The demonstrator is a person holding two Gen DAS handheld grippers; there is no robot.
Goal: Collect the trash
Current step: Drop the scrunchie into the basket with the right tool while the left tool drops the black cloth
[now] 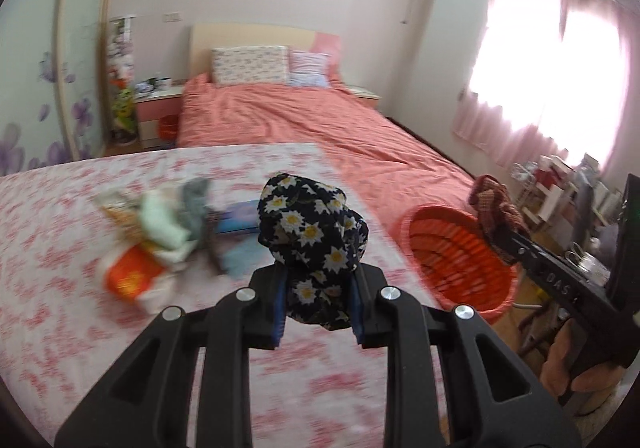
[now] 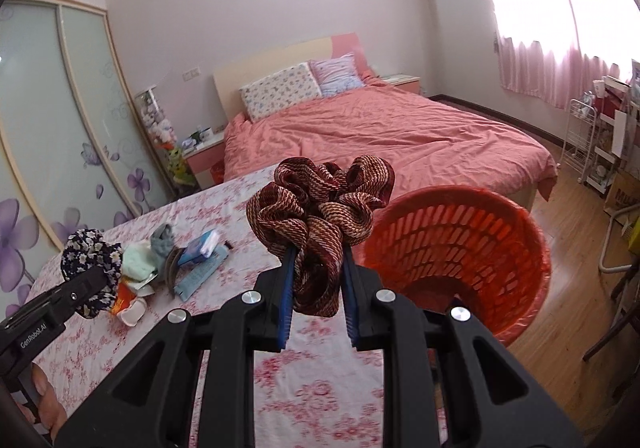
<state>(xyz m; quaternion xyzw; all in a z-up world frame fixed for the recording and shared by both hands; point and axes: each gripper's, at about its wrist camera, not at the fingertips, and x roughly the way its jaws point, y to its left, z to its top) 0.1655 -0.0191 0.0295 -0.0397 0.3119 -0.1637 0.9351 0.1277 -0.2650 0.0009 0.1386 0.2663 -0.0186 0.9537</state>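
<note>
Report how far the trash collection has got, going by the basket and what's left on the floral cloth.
Done: nothing visible yet; the part of the orange basket in view looks empty. In hand: the left gripper is clamped on a daisy-print scrunchie, the right gripper on a maroon striped scrunchie near the basket rim. Left: the small pile of wrappers and cloth bits on the floral cloth.
</note>
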